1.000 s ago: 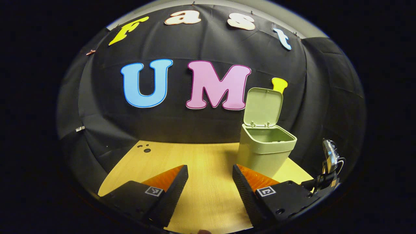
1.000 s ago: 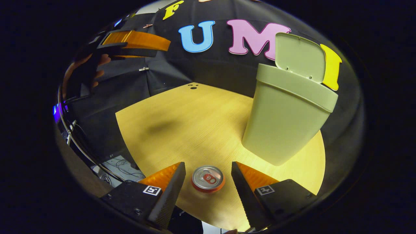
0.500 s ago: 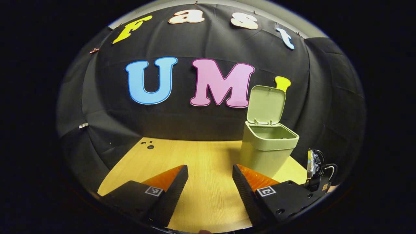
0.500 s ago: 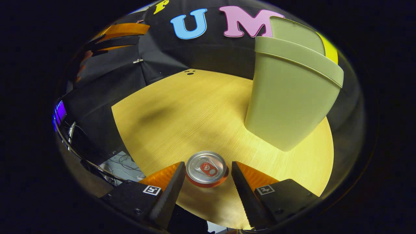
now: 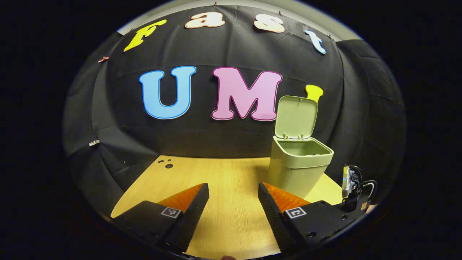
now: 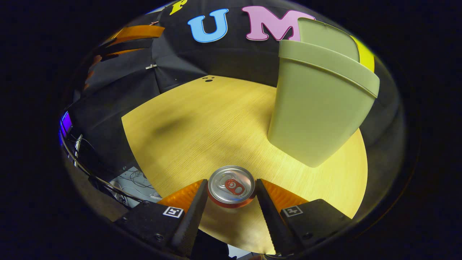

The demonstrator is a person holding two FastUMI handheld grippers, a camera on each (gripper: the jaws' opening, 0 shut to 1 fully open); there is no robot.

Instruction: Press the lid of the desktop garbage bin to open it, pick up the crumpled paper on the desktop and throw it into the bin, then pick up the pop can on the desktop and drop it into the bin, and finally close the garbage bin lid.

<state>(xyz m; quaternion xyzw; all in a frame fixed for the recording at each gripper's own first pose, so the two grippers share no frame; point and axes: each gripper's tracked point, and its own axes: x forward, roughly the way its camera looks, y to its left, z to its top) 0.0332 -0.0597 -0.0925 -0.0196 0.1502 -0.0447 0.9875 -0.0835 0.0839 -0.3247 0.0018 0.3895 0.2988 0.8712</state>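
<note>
Left tool (image 5: 233, 196): fingers set wide, nothing between, hovering above pale wooden tabletop (image 5: 223, 180). Right of it: sage-green plastic desktop bin (image 5: 297, 164), upright, hinged lid (image 5: 296, 116) raised. Right tool (image 6: 231, 193): fingers narrowed against both sides of red aluminium pop can with silver top (image 6: 231, 185), upright on tabletop near its front edge, left of bin.

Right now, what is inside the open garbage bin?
In the left gripper view, the bin stands with its lid up, and the upper inner walls look bare. The bottom is hidden below the rim, so whether the crumpled paper lies there cannot be seen.
</note>
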